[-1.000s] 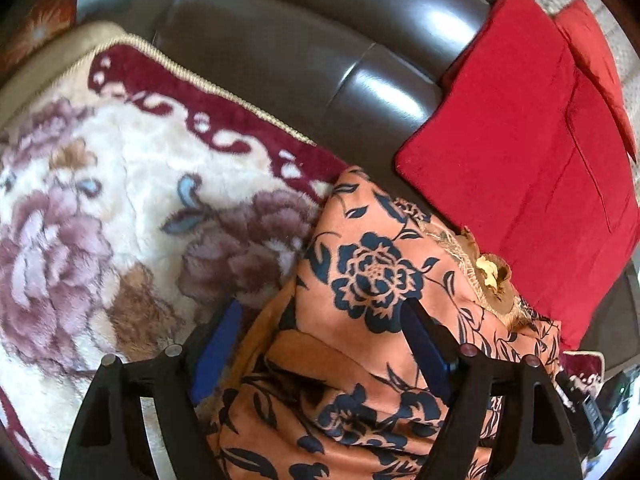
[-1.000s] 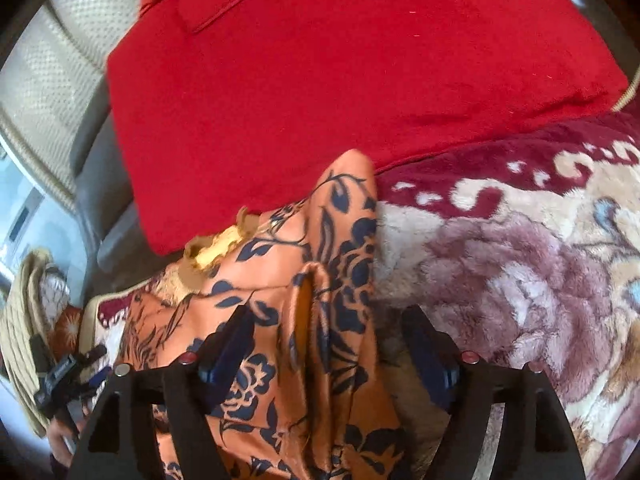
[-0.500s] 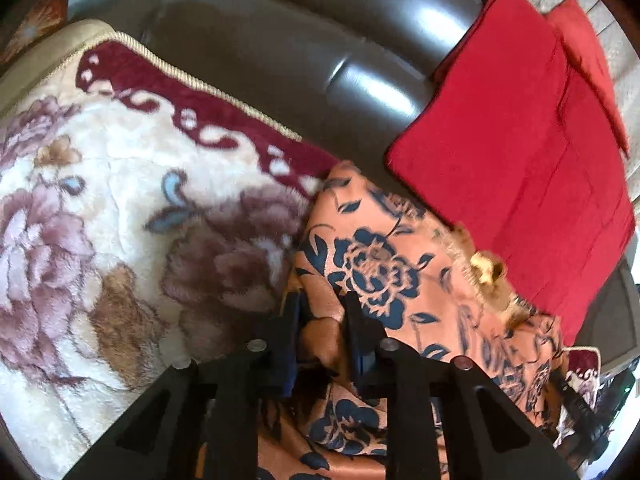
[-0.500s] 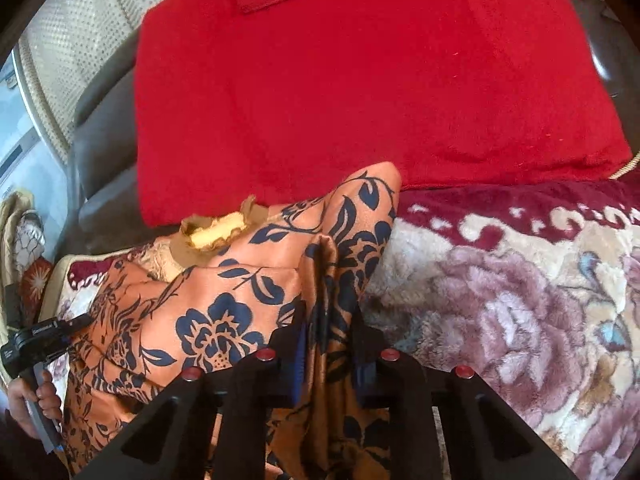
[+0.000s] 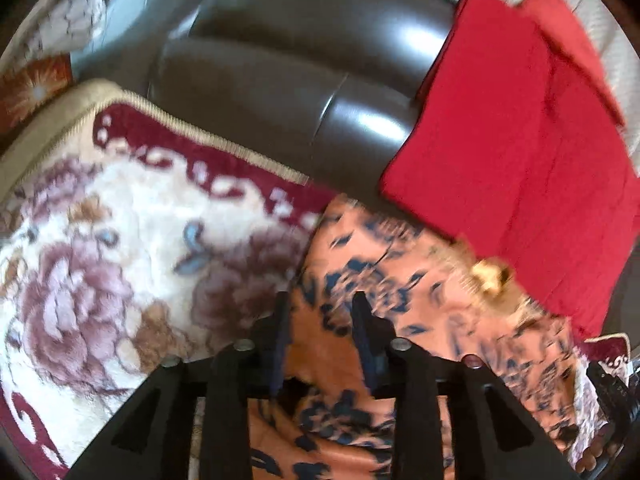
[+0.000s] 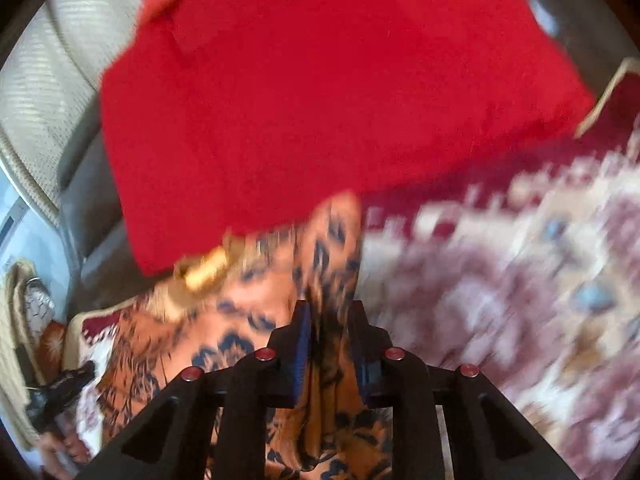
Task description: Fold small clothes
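Covering the dark sofa (image 5: 288, 92), a floral blanket (image 5: 100, 248) and red cushion (image 5: 512, 168).

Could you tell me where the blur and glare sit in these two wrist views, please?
Left wrist view: the orange garment and blanket are smeared, bright glare sits on the dark sofa back, and the gripper fingers stay sharp. Right wrist view: heavier smear, worst on the blanket; the red cushion loses its edges; strong fisheye bending in both.
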The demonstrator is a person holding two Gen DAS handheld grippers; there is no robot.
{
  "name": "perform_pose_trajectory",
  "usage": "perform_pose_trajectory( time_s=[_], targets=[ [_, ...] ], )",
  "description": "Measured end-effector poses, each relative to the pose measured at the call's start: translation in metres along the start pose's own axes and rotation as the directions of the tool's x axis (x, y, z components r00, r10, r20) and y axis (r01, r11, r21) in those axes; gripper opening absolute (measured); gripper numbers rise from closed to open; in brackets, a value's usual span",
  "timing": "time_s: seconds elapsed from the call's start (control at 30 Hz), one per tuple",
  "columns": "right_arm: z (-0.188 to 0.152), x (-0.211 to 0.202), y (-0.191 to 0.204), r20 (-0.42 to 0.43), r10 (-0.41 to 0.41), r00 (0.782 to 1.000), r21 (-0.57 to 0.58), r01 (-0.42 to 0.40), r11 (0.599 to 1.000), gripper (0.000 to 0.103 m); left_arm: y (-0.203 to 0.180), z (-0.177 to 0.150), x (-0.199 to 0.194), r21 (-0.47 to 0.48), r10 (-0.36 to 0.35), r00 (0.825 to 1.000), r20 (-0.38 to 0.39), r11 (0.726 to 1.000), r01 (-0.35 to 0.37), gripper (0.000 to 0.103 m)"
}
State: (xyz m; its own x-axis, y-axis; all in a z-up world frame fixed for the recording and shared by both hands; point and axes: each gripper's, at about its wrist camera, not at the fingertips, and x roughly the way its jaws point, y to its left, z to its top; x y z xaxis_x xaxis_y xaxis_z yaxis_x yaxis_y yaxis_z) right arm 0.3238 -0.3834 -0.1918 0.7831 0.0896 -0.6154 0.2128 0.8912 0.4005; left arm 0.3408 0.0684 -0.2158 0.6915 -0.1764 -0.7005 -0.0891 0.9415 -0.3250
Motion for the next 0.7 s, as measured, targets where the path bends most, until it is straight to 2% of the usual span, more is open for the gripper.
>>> perform_pose_trajectory(
  time_s=[0.07, 0.17, 0.23, 0.27, 0.3, 0.4, 0.47, 0.53, 0.6, 0.63, 0.67, 0.7],
  targets=[
    [0.001, -0.008, 0.008, 0.027, 0.076, 0.997, -0.031, -0.075, 0.997, 0.023, -0.013, 0.000, -0.005, 0.042, -0.030, 0.999, 0.026, 0.999, 0.029, 0.045],
    [-0.006, 0.004, 0.025, -0.058, 0.120, 0.991, -0.090, -0.125, 0.988, 0.023, -0.039, -0.010, 0.005, 0.138, -0.062, 0.998, -0.016, 0.988, 0.064, 0.046],
    [-0.016, 0.029, 0.031, -0.164, 0.098, 0.982, -0.097, -0.115, 0.989, 0.023, -0.056, -0.020, 0.022, 0.210, -0.027, 0.997, -0.079, 0.977, 0.043, 0.048],
    [-0.022, 0.044, 0.029, -0.234, 0.065, 0.970, -0.093, -0.089, 0.992, 0.023, -0.061, -0.027, 0.035, 0.246, 0.014, 0.992, -0.124, 0.969, 0.017, 0.054],
    [-0.029, 0.059, 0.024, -0.311, 0.040, 0.950, -0.079, -0.068, 0.995, 0.023, -0.064, -0.035, 0.050, 0.279, 0.061, 0.983, -0.174, 0.960, -0.010, 0.057],
    [-0.026, 0.047, 0.020, -0.277, 0.076, 0.958, -0.077, -0.101, 0.992, 0.022, -0.069, -0.038, 0.047, 0.290, 0.076, 0.985, -0.153, 0.957, -0.028, 0.058],
    [-0.023, 0.028, 0.021, -0.229, 0.123, 0.966, -0.085, -0.146, 0.986, 0.024, -0.071, -0.034, 0.033, 0.282, 0.010, 0.989, -0.146, 0.959, 0.032, 0.058],
    [-0.023, 0.007, 0.018, -0.191, 0.132, 0.973, -0.097, -0.152, 0.984, 0.029, -0.071, -0.034, 0.017, 0.283, -0.010, 0.995, -0.100, 0.958, 0.038, 0.060],
    [-0.028, -0.009, 0.011, -0.181, 0.146, 0.973, -0.088, -0.164, 0.983, 0.032, -0.072, -0.038, -0.003, 0.312, -0.021, 0.998, -0.057, 0.949, 0.038, 0.072],
    [-0.031, -0.018, 0.010, -0.178, 0.142, 0.974, -0.088, -0.159, 0.983, 0.039, -0.073, -0.041, -0.009, 0.329, -0.026, 0.999, -0.038, 0.943, 0.037, 0.074],
    [-0.033, -0.028, 0.005, -0.169, 0.138, 0.976, -0.083, -0.154, 0.985, 0.063, -0.071, -0.045, -0.018, 0.349, -0.027, 1.000, -0.016, 0.937, 0.031, 0.077],
    [-0.037, -0.038, 0.003, -0.151, 0.144, 0.978, -0.072, -0.156, 0.985, 0.075, -0.068, -0.052, -0.032, 0.377, -0.021, 1.000, 0.014, 0.926, 0.014, 0.079]
  ],
)
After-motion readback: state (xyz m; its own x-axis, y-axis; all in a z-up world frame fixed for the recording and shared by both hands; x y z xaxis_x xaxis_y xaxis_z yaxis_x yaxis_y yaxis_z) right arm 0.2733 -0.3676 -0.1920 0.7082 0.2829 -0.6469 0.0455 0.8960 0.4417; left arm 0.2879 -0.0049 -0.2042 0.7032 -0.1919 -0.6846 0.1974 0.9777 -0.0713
